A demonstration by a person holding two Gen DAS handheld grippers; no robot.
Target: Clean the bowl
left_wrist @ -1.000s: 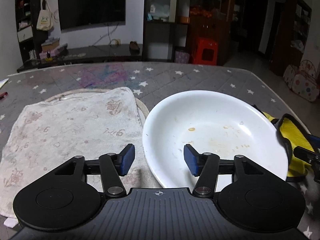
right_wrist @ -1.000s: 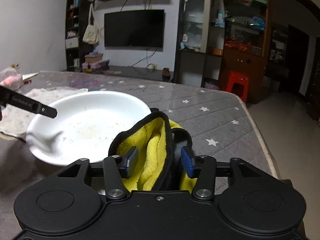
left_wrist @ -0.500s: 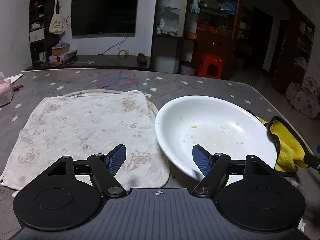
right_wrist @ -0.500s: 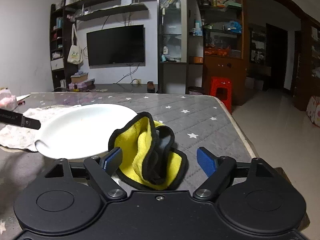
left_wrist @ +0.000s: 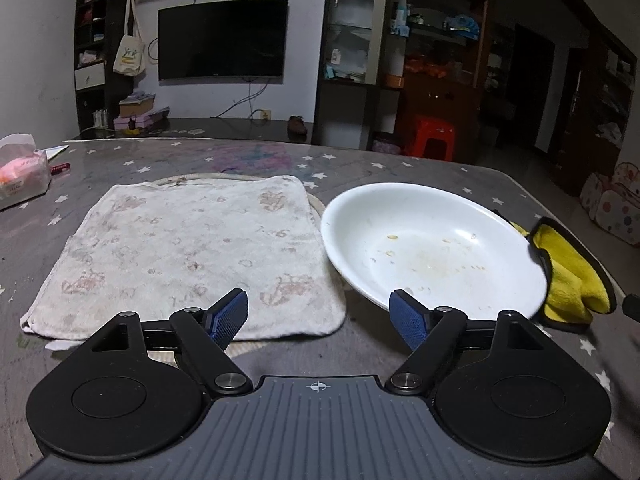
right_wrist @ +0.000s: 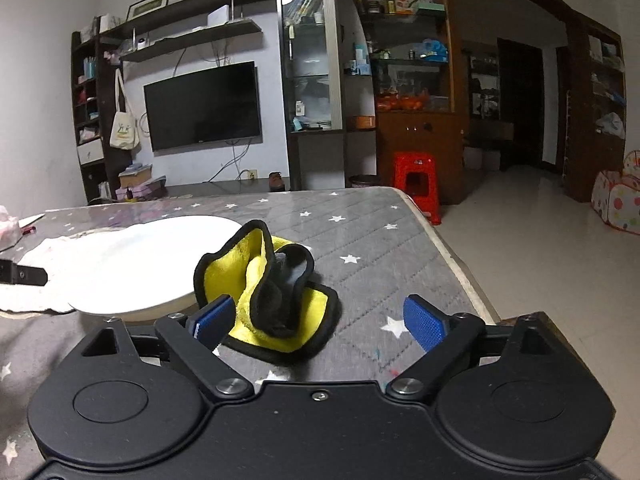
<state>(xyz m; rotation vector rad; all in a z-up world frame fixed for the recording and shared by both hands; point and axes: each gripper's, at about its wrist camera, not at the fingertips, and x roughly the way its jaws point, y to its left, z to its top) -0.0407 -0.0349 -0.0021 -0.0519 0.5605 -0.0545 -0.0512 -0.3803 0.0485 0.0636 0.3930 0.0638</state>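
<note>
On the star-print table (left_wrist: 400, 168):
Towel (left_wrist: 192, 252): lying flat, left of the bowl.
Bowl (left_wrist: 432, 248): sitting soiled between towel and cloth.
Cloth (right_wrist: 272, 288): lying crumpled, right of the bowl.
Left gripper (left_wrist: 320, 316): jaws opening, holding nothing.
Right gripper (right_wrist: 318, 322): jaws opening, cloth released.

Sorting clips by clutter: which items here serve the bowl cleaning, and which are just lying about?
Job: bowl, yellow cloth.
Lying about: towel, tissue pack, red stool.
</note>
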